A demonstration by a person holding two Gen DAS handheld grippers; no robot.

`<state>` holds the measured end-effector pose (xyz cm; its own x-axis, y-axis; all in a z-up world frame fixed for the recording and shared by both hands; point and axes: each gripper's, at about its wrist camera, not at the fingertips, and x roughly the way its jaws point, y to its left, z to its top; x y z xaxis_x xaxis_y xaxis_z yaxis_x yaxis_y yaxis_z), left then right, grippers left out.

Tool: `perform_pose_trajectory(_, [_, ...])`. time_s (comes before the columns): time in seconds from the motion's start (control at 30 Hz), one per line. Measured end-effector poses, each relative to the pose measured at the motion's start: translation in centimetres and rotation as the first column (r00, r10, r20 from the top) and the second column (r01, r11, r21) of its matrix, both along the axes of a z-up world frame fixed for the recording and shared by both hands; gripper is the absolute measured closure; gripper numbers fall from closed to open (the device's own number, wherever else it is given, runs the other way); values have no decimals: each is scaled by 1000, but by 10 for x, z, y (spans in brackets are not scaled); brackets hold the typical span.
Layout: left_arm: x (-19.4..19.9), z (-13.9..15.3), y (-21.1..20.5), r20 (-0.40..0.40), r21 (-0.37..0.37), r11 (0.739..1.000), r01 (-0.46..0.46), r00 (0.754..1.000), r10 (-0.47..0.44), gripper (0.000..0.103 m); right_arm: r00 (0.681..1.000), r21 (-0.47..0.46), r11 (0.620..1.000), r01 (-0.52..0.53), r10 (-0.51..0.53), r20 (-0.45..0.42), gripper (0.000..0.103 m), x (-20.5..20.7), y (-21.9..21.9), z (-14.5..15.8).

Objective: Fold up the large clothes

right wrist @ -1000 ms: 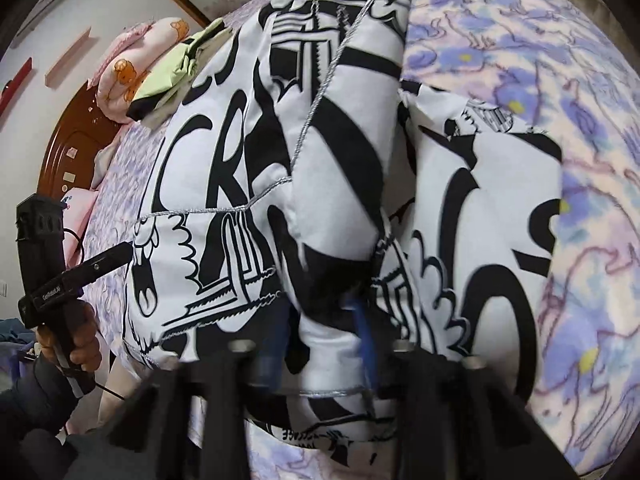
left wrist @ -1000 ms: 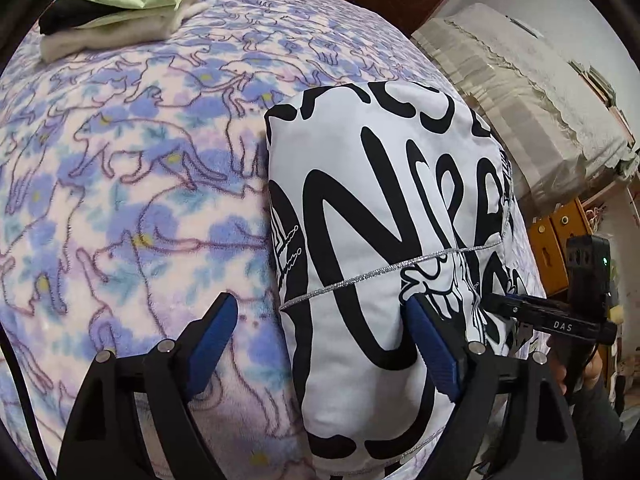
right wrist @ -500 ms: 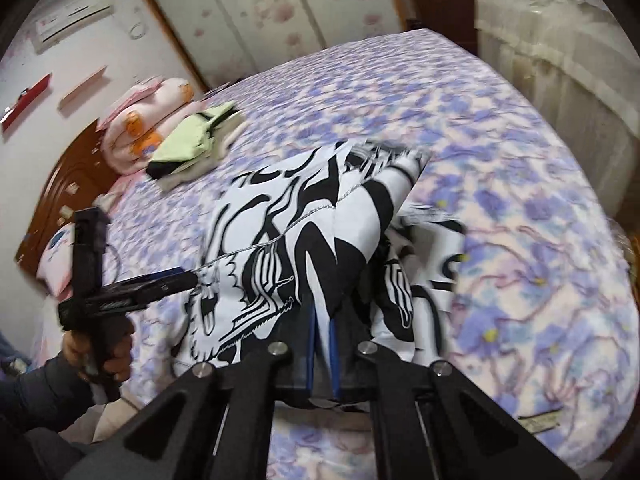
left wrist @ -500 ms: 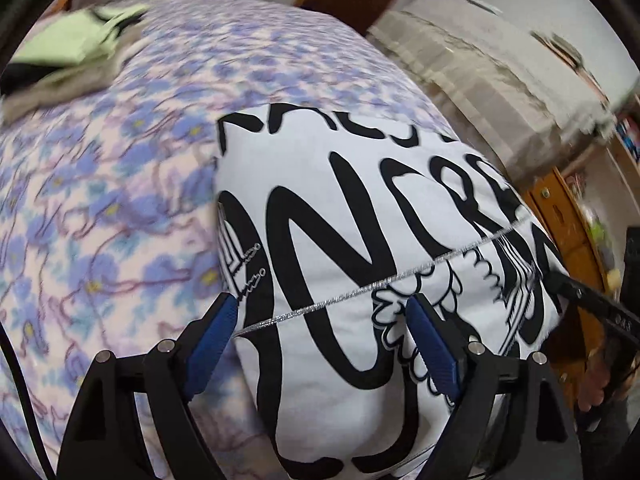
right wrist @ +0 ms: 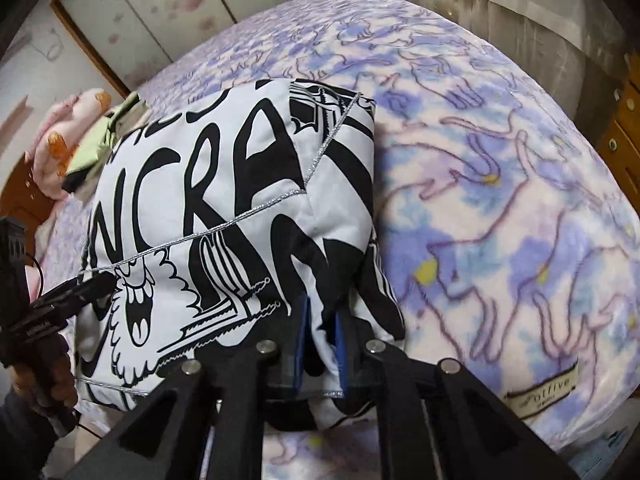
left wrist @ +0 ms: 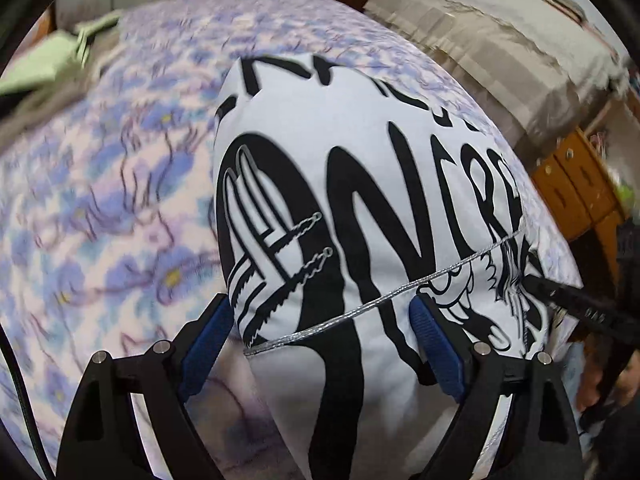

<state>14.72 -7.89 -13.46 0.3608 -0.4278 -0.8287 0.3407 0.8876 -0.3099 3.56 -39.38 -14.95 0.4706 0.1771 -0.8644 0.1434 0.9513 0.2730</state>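
Garment (right wrist: 224, 216) fold pinched between right gripper (right wrist: 320, 340) jaws.

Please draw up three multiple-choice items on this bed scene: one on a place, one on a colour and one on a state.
1. Where does the black-and-white printed garment lie?
A. on the floral blanket
B. on a chair
C. in a drawer

2. What colour are the gripper pads?
A. red
B. blue
C. yellow

3. How does the right gripper stand?
A. wide open over bare blanket
B. out of sight
C. closed on a fold of the garment

Answers: 1 A, the garment rests on the purple-flowered blanket covering the bed. 2 B, blue pads show on the left gripper and the right. 3 C, white cloth sits pinched between its narrow pads.
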Motion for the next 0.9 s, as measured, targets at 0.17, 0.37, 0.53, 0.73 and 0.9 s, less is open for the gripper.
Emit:
perform_pose_trajectory(0.17, [-2,16,9,24,52,999,-9,1000,7,15,1000,75,997,-26,24,17,79,1,-9,33])
perform_pose_trajectory(0.37, [-4,60,17,161,31,998,-58,986,53,15,994,113,993,28,-40,102,47,18,-30,52])
perform_pose_trajectory(0.53, [19,65,-10,143,-18,1000,-13,990,16,52,996,216,974,62,-75,51,47,62,-41,27])
perform_pose_trajectory(0.73, [37,54,-47,131,43,998,40,990,-45,70,997,253,965,67,-72,9,79,102,-39,3])
perform_pose_trajectory(0.9, [55,29,-50,121,163,987,-14,993,-6,89,997,13,997,76,-77,33,94,104,-23,0])
